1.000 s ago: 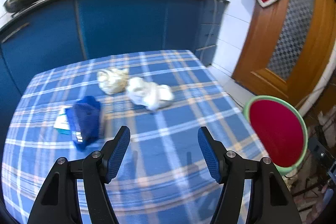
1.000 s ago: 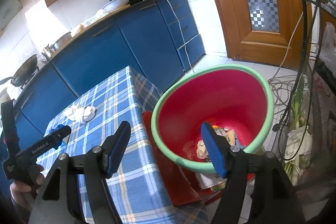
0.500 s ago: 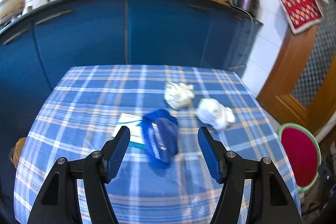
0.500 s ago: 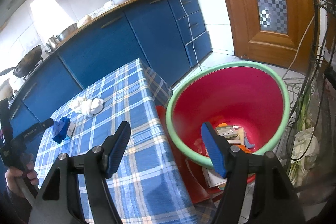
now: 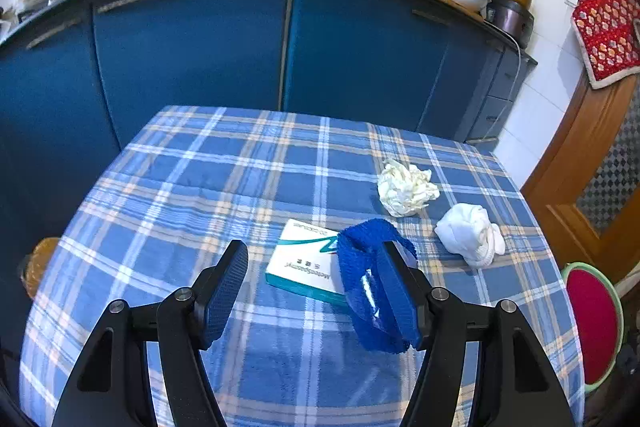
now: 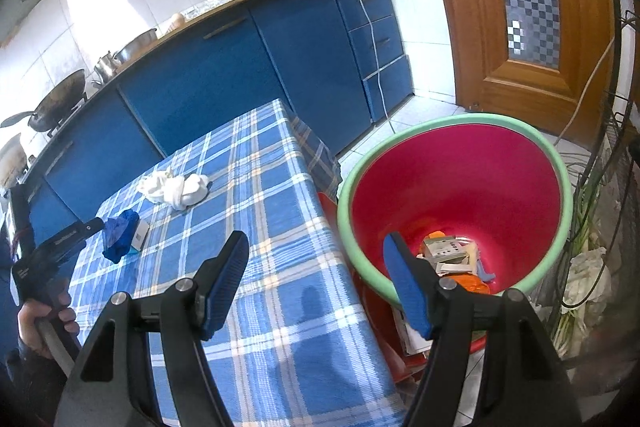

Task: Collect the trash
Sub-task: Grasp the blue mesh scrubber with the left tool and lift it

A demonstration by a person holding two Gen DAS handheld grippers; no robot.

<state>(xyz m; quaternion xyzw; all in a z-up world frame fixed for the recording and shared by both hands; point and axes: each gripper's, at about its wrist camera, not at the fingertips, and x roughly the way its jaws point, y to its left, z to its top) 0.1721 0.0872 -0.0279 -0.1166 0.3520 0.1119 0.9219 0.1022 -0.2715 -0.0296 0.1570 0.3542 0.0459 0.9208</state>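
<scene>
A blue mesh scrap (image 5: 374,287) lies on the checked table (image 5: 200,195), partly over a white and teal box (image 5: 302,263). My left gripper (image 5: 316,291) is open and low over the table, its right finger against the blue scrap, the box between the fingers. Two crumpled white wads (image 5: 406,187) (image 5: 470,235) lie further right. In the right wrist view my right gripper (image 6: 316,283) is open and empty, beside the red bin with a green rim (image 6: 460,187), which holds some trash (image 6: 452,257). The blue scrap (image 6: 120,233) and wads (image 6: 176,187) show there too.
The red bin (image 5: 592,319) stands on the floor off the table's right edge. Blue kitchen cabinets (image 5: 240,39) with pots and a wok stand behind the table. A wooden door (image 6: 520,7) and a wire rack (image 6: 616,187) are to the right.
My left gripper has swung left and moved in toward the blue scrap and box, which now sit between its fingers. My right gripper has shifted slightly by the bin.
</scene>
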